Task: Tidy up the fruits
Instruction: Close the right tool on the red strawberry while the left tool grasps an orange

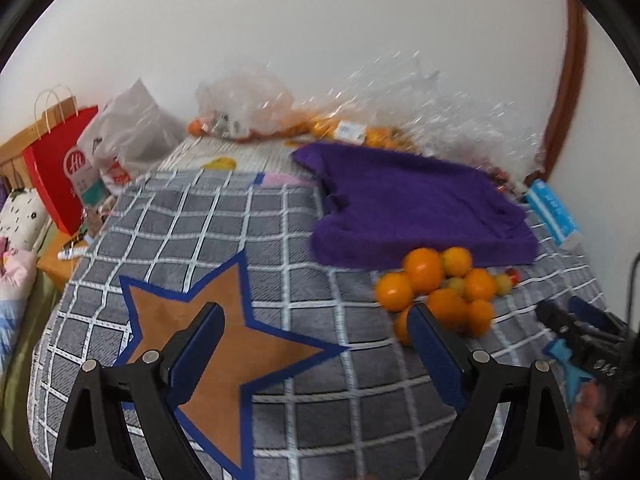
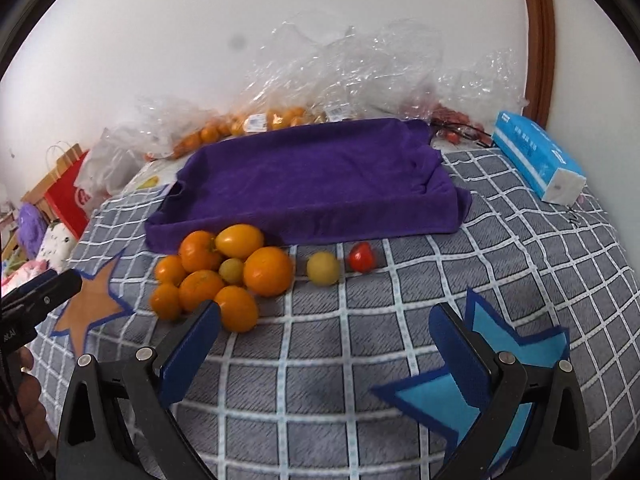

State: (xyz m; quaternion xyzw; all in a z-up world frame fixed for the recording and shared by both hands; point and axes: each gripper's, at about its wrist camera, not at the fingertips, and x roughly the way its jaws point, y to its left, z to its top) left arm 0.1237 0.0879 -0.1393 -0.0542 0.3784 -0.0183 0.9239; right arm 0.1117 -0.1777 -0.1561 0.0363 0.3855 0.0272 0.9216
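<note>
A pile of several orange and yellow fruits (image 2: 224,272) lies on the checked cloth just in front of a purple towel-lined tray (image 2: 312,184). A small yellow fruit (image 2: 323,268) and a red tomato (image 2: 362,257) lie apart to its right. The pile also shows in the left wrist view (image 1: 440,288), with the tray (image 1: 412,204) behind it. My left gripper (image 1: 316,320) is open and empty over an orange star patch (image 1: 208,344), left of the pile. My right gripper (image 2: 326,320) is open and empty, just short of the fruits, beside a blue star patch (image 2: 480,384).
Clear plastic bags with more fruit (image 2: 280,116) lie behind the tray by the wall. A blue tissue box (image 2: 540,160) sits at the right. A red paper bag (image 1: 60,176) and a grey bag (image 1: 132,132) stand at the left edge.
</note>
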